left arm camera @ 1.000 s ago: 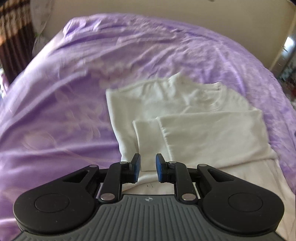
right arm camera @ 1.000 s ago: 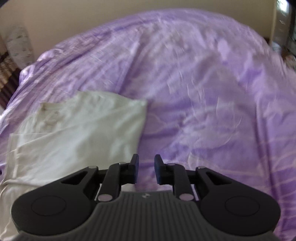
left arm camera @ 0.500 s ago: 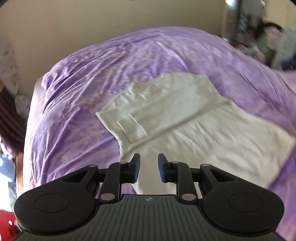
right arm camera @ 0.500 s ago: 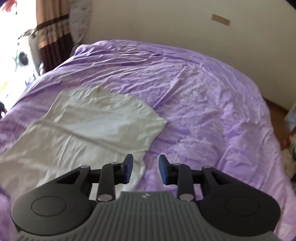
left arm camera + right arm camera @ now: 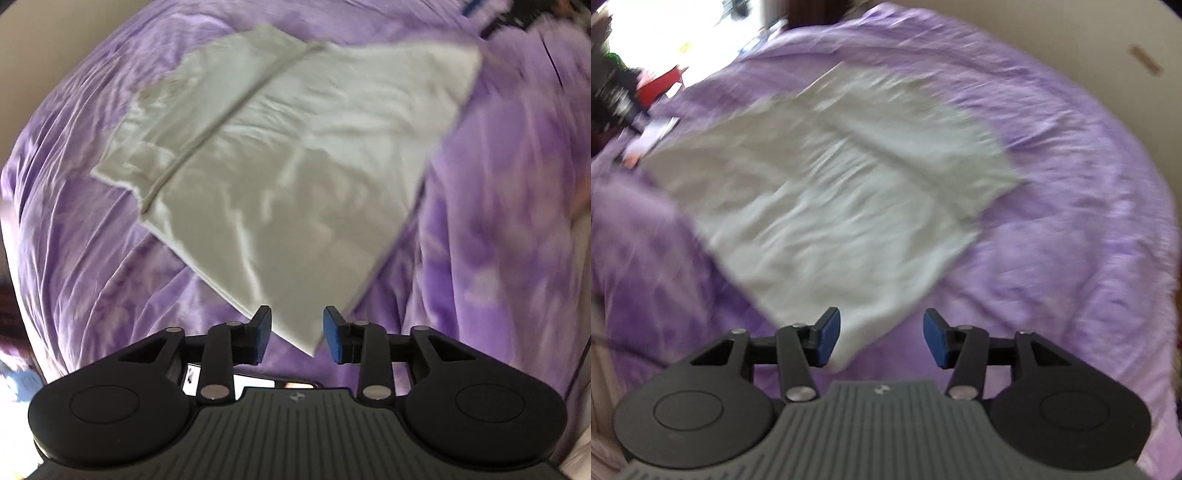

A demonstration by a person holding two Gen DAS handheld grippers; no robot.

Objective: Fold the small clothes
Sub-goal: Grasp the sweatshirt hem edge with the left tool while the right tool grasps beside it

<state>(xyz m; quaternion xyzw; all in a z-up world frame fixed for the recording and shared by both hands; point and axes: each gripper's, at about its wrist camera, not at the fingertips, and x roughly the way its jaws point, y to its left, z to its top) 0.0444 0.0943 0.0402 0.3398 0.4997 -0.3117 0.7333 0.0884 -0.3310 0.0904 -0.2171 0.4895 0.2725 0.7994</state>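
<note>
Purple bedding [image 5: 110, 229] fills both of my wrist views, rumpled and blurred, with a pale wall at the far edge. On it lies the white T-shirt [image 5: 295, 155], spread flat with its sleeves folded in across the chest. From my left gripper [image 5: 297, 334], one lower corner of the shirt points down into the gap between the blue pads [image 5: 263, 334]; the jaws are opening and the pads do not press the cloth. From my right gripper [image 5: 881, 341], the shirt's other lower corner sits just beside the left-hand pad, reaching partly into the gap; those jaws are opening too, gripping nothing. Both grippers tilt steeply down toward the shirt's hem.
</note>
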